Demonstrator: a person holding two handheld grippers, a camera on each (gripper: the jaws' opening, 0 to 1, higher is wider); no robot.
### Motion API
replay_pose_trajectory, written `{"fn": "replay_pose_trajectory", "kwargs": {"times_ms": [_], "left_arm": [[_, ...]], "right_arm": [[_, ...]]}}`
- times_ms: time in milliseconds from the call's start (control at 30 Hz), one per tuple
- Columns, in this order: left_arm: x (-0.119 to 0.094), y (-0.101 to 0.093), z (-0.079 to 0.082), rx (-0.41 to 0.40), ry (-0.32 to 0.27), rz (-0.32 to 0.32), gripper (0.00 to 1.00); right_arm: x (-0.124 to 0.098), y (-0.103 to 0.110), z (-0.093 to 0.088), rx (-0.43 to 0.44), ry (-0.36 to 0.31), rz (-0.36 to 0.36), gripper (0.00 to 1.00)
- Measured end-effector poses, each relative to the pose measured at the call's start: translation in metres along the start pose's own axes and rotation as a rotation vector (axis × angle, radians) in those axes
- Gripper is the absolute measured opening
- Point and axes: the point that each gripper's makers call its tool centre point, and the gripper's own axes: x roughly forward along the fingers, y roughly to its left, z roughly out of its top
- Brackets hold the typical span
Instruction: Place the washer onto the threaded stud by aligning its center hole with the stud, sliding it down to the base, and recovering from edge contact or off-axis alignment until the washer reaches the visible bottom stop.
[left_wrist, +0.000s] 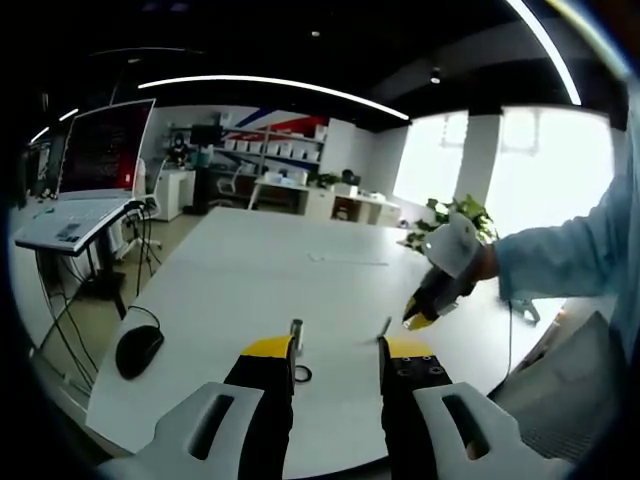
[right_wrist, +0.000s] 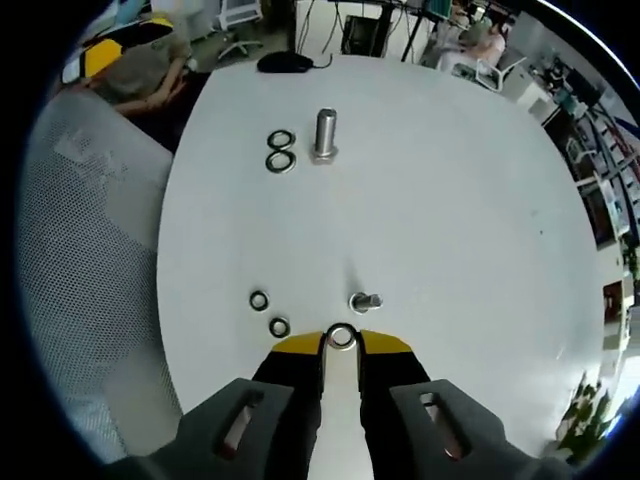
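My right claw is clamped on a small washer, held flat between the yellow tips at the 6 o'clock edge of the right gripper view. The small threaded stud stands on the white desk just beyond the tips, toward 1 o'clock from the held washer, near it but not touching. Two loose small washers lie at about 10 o'clock from the claw. Well apart, near 12 o'clock, a larger stud stands with a pair of larger washers beside it. In the left gripper view my left claw stands with its tips apart and nothing between them, a stud and a ring just ahead of the left tip, and a black mouse at 9 o'clock. Judgement: the washer is gripped but not yet over the stud, so alignment is the step in hand. Risks: the hole sits off-axis from the stud, so a straight descent would land the washer's rim on the stud top; the tips cover part of the washer, so they may foul the stud and tilt the ring on the threads; the stud looks free-standing, so a sideways nudge could tip it; an early release would drop the washer beside the base
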Motion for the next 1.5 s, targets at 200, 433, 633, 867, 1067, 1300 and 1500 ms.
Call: {"fn": "replay_pose_trajectory", "kwargs": {"times_ms": [200,433,633,867,1067,1300,1500], "left_arm": [[0.000,0.000,0.000,0.000,-0.001,0.000,0.31],[0.000,0.000,0.000,-0.001,0.000,-0.001,0.31],[0.000,0.000,0.000,0.000,0.001,-0.001,0.31],[0.000,0.000,-0.001,-0.001,0.002,0.000,0.31],[0.001,0.000,-0.001,-0.001,0.004,0.001,0.31],[0.001,0.001,-0.002,-0.001,0.009,0.001,0.31],[0.001,0.001,-0.002,-0.001,0.012,0.003,0.31]], "right_arm": [[-0.001,-0.009,0.007,0.003,-0.023,-0.035,0.14],[0.002,-0.015,0.014,-0.008,-0.038,-0.067,0.14],[0.006,-0.014,0.016,-0.025,-0.028,-0.071,0.14],[0.009,-0.021,0.017,-0.033,-0.028,-0.090,0.14],[0.013,-0.019,0.017,-0.028,-0.023,-0.078,0.14],[0.018,-0.019,0.016,-0.030,-0.013,-0.070,0.14],[0.023,-0.016,0.014,-0.033,0.003,-0.053,0.14]]}}
